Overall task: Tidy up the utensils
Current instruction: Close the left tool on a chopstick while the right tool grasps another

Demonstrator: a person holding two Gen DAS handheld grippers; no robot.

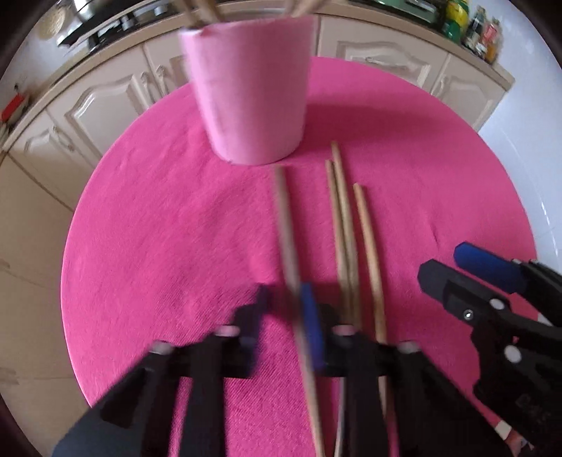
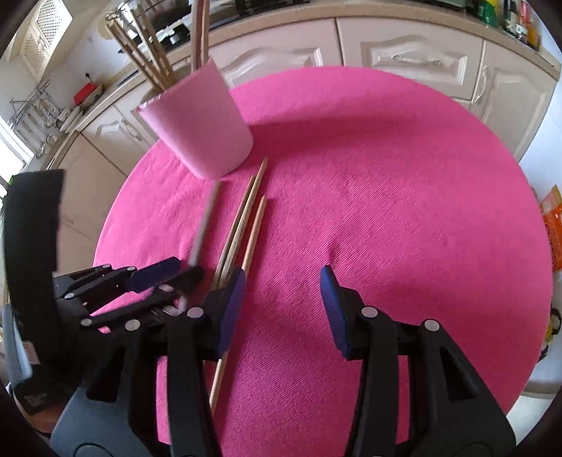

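A pale pink cup [image 1: 249,91] [image 2: 200,130] stands at the far side of a round pink mat [image 1: 158,228] [image 2: 386,175], with several wooden chopsticks sticking out of its top. Three loose chopsticks [image 1: 342,228] [image 2: 242,228] lie side by side on the mat in front of the cup. My left gripper [image 1: 284,298] [image 2: 186,269] is shut on a fourth chopstick [image 1: 286,228] [image 2: 203,228], which is blurred and points toward the cup's base. My right gripper [image 2: 282,306] [image 1: 442,262] is open with nothing between its pads; its left finger hovers over the near ends of the loose chopsticks.
Cream kitchen cabinets [image 1: 379,49] [image 2: 414,52] run behind the mat under a worktop with bottles [image 1: 456,17] at the right. An orange packet [image 2: 553,225] lies off the mat's right edge. The mat's right half is bare pink cloth.
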